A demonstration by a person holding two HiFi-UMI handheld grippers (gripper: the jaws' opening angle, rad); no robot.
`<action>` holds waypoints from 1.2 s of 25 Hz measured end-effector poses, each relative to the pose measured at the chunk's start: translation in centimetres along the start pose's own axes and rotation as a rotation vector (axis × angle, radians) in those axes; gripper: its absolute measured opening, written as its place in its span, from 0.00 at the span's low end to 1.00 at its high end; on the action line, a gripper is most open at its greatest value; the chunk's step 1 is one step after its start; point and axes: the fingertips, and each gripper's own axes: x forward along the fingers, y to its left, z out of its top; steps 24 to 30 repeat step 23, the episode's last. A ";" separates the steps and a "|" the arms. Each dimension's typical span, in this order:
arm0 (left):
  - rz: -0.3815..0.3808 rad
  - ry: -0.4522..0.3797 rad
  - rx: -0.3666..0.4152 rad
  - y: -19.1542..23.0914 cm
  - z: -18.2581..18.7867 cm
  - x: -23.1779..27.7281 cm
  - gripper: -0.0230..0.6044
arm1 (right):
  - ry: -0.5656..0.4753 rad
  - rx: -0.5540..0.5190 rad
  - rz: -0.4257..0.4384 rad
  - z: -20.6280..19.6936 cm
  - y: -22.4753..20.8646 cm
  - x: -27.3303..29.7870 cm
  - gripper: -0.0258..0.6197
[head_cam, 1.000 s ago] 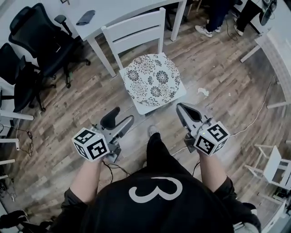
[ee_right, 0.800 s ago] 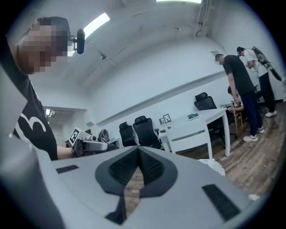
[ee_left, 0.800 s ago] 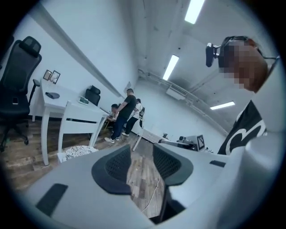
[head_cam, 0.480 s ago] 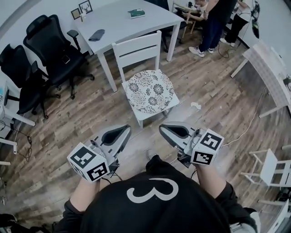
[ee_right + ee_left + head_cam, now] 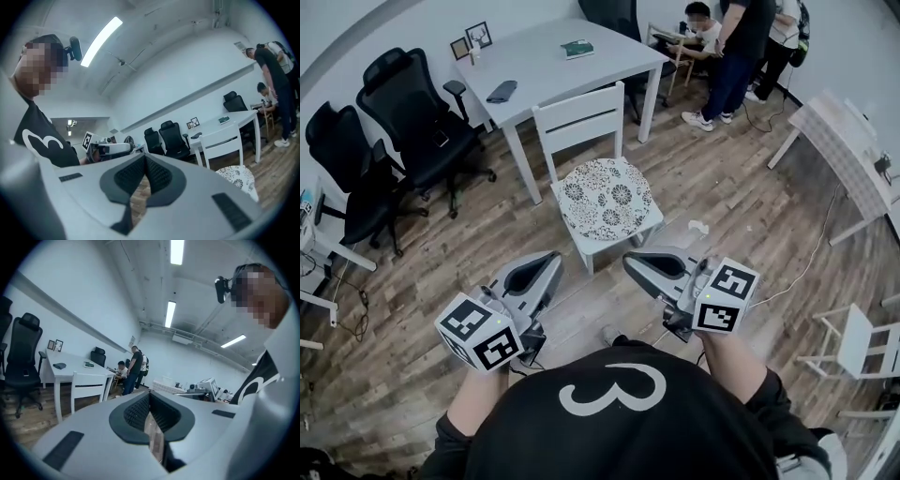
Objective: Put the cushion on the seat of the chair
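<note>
A round cushion (image 5: 605,198) with a dark floral print lies on the seat of the white wooden chair (image 5: 580,115), in the middle of the head view. Both grippers are held low in front of the person, short of the chair and apart from it. My left gripper (image 5: 547,263) is shut with nothing in it; in its own view the left gripper (image 5: 149,399) points past the chair (image 5: 88,383). My right gripper (image 5: 636,263) is shut and empty too. The right gripper view has the cushion (image 5: 237,177) low at the right, beyond the right gripper (image 5: 145,161).
A white table (image 5: 546,58) stands behind the chair, with a notebook and small frames on it. Black office chairs (image 5: 411,117) stand at the left. People (image 5: 741,42) are at the back right. Another white table (image 5: 842,141) is at the right; a cable (image 5: 811,253) trails over the wood floor.
The grippers and the head camera have drawn back from the chair, which now sits farther off. Both grippers stay shut and empty; the cushion has not moved.
</note>
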 end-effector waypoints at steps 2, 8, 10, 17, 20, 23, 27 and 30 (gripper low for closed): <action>-0.005 -0.003 -0.020 0.1 0.1 -0.2 0.06 | -0.014 0.002 -0.002 0.5 0.2 -0.2 0.05; -0.045 -0.013 0.048 -1.9 0.2 -0.2 0.06 | -0.026 0.015 -0.047 0.5 -0.2 -1.5 0.05; -0.061 0.001 0.064 -2.4 0.0 -0.2 0.06 | -0.026 0.015 -0.058 0.3 -0.2 -1.7 0.05; -0.046 0.031 0.119 -2.4 -0.5 0.3 0.06 | -0.022 0.025 -0.087 -0.8 -0.4 -2.1 0.05; -0.042 0.036 0.114 -1.8 -0.6 0.3 0.06 | -0.028 0.022 -0.096 -0.8 -0.6 -2.1 0.05; -0.046 0.032 0.072 -1.3 -0.7 0.2 0.06 | -0.033 0.021 -0.106 -1.1 -0.8 -2.3 0.05; -0.046 0.032 0.072 -1.3 -0.7 0.2 0.06 | -0.033 0.021 -0.106 -1.1 -0.8 -2.3 0.05; -0.046 0.032 0.072 -1.3 -0.7 0.2 0.06 | -0.033 0.021 -0.106 -1.1 -0.8 -2.3 0.05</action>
